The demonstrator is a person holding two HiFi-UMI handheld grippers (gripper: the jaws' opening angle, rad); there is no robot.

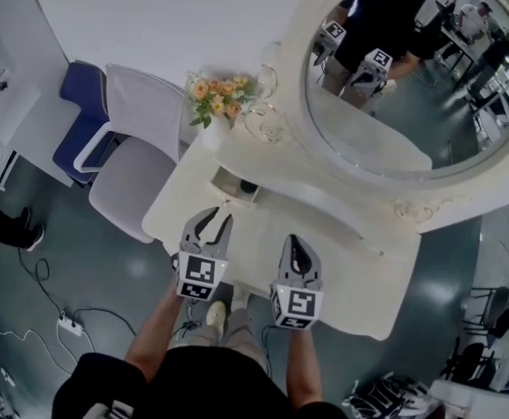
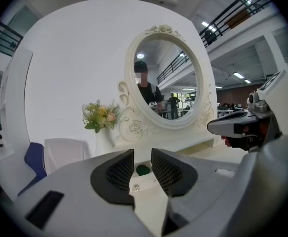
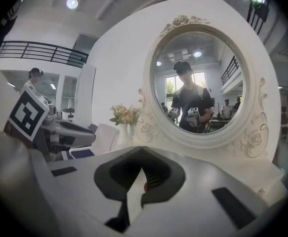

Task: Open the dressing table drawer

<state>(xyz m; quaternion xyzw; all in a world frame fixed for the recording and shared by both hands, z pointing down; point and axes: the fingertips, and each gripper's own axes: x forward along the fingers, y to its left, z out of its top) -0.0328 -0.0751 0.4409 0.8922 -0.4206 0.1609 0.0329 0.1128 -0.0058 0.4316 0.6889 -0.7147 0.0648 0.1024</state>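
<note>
Drawer [image 1: 235, 184] was judged already pulled out, just below the flowers [image 1: 222, 94]. Left gripper [image 1: 212, 221] was spread and empty, right gripper [image 1: 294, 241] pressed together. Retreat was best made upward, drawer unbumped.

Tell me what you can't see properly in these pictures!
- The dark thing in the open drawer: too small in the head view. In the left gripper view it is only a green blob beyond the left gripper's open jaws.
- A shiny speck on the table: too small, left gripper view.
- The table's front face: hidden under its own top, head view. Both gripper views look over it.
- The mirror: rim cut off by the head view's top and right edges.
</note>
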